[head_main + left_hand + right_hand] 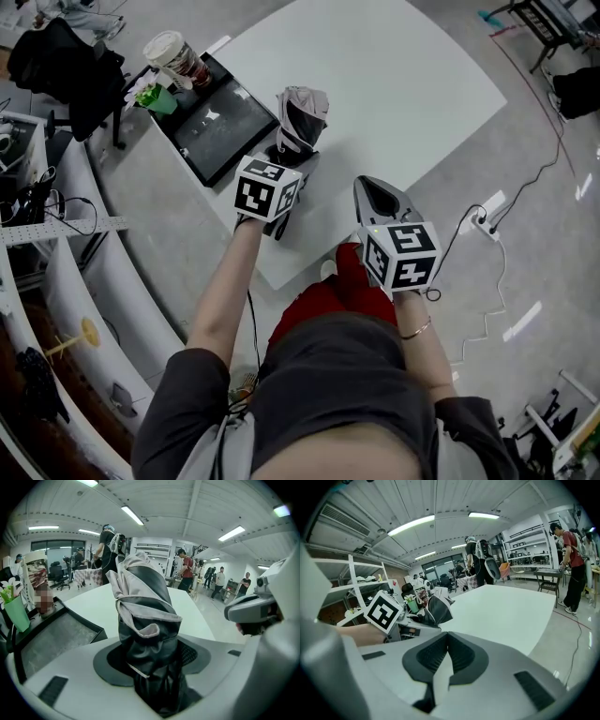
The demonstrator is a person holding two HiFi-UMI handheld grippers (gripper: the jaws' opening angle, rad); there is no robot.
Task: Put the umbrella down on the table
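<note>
The folded umbrella [300,117], grey and black fabric, stands above the near edge of the white table [394,75]. My left gripper [292,153] is shut on its lower part; in the left gripper view the umbrella [145,616] rises from between the jaws of that gripper [157,670]. The umbrella's lower end is hidden inside the jaws. My right gripper [374,192] hangs to the right, over the table's near corner, shut with nothing in it; its pads meet in the right gripper view [447,637]. From there the umbrella [438,609] shows at the left.
A black tray [223,120] lies on the table's left part, with a lidded cup [174,54] and a green holder [157,98] beside it. A power strip [488,219] and cables lie on the floor at the right. Several people stand in the room beyond.
</note>
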